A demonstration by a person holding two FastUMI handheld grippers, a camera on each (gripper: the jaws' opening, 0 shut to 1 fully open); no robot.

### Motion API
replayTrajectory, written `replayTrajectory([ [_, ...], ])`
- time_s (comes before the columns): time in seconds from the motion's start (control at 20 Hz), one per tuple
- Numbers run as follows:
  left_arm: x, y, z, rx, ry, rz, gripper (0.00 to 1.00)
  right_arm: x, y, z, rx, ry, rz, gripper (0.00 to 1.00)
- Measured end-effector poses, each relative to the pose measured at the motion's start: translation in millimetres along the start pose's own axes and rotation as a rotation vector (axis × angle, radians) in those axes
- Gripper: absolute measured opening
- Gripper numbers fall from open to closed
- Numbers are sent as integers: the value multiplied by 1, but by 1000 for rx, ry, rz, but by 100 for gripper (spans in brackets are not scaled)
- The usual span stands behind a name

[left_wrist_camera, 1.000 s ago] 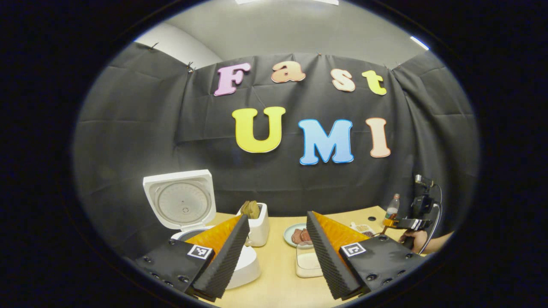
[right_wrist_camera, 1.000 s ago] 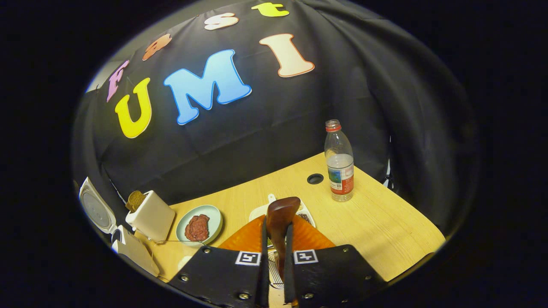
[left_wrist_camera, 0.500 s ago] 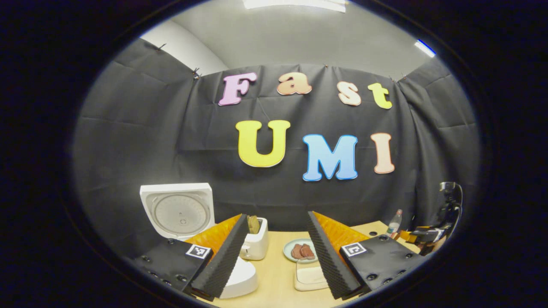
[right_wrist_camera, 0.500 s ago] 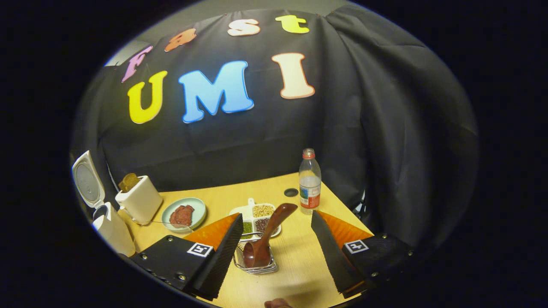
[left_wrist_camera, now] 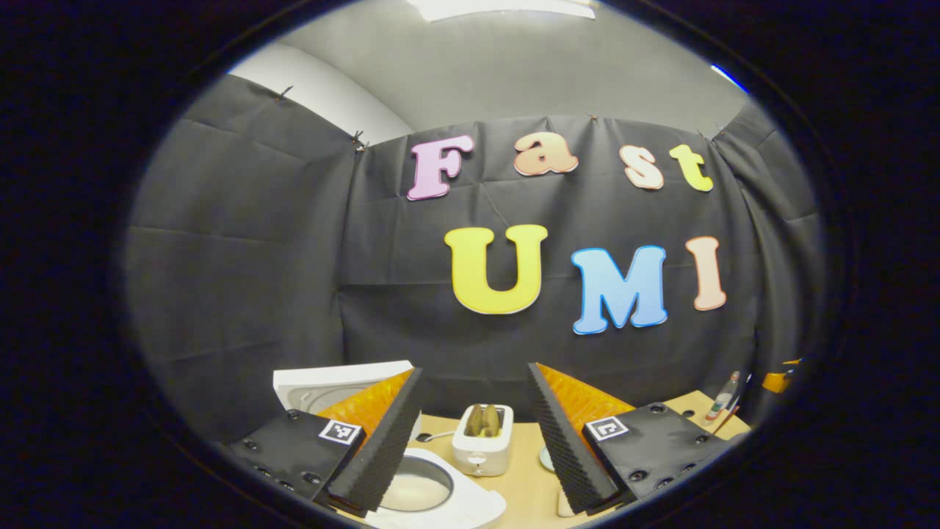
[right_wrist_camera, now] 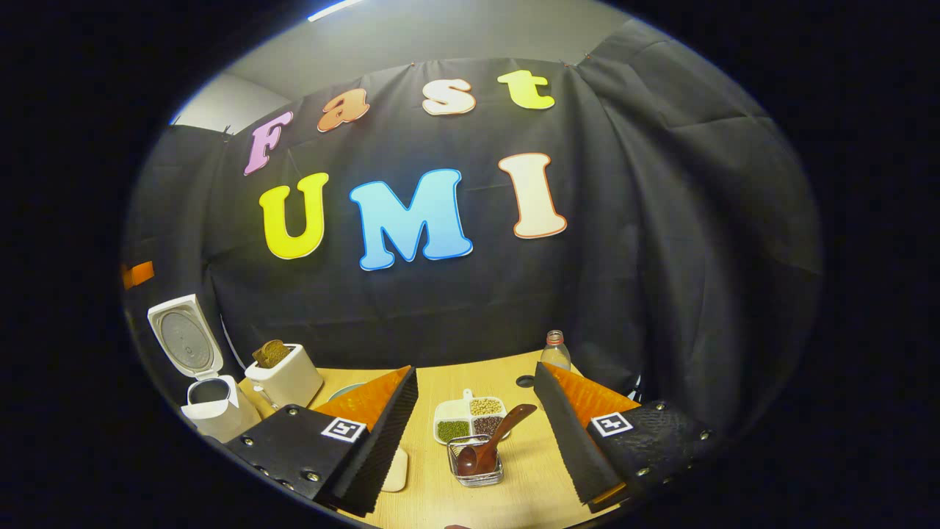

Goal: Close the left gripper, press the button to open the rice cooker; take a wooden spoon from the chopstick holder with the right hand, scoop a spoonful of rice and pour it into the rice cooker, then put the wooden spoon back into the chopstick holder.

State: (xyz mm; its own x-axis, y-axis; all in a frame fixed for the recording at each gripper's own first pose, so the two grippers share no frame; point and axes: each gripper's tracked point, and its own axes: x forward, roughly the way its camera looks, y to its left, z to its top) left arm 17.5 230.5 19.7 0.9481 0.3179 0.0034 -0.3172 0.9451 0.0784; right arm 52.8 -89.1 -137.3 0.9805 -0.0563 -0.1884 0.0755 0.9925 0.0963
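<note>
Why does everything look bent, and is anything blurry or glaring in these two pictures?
Left gripper view: the fisheye lens bows the wall's folds; a ceiling light glares at the top; the rice cooker looks sharp. Right gripper view: same curving; the wooden spoon and holder look crisp, the edges dim.

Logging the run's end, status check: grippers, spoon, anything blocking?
Left gripper and right gripper open. Wooden spoon in chopstick holder. Rice cooker lid up. Nothing blocking.
</note>
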Motion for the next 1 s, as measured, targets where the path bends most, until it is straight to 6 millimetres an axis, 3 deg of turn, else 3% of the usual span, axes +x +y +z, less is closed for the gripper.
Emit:
replayTrajectory([
  [0.3,45,83,22,-43,-16,106,99,1,28,3,9,8,49,96],
  [0.35,55,95,24,-47,-21,107,95,2,30,0,5,12,51,95],
  [0.4,63,109,18,-56,-5,125,92,2,34,1,3,13,51,96],
  [0.45,70,127,16,-60,-8,159,97,2,36,3,4,10,47,96],
  [0.5,79,145,14,-60,-13,183,93,0,40,5,8,4,46,96],
  [0.65,109,181,-3,-101,21,225,95,-3,44,10,13,-3,30,95],
  [0.85,154,207,-40,-149,85,244,96,-4,44,15,-3,-9,-4,95],
  [1.0,184,209,-66,-147,140,247,98,-8,41,14,3,-10,-27,95],
])
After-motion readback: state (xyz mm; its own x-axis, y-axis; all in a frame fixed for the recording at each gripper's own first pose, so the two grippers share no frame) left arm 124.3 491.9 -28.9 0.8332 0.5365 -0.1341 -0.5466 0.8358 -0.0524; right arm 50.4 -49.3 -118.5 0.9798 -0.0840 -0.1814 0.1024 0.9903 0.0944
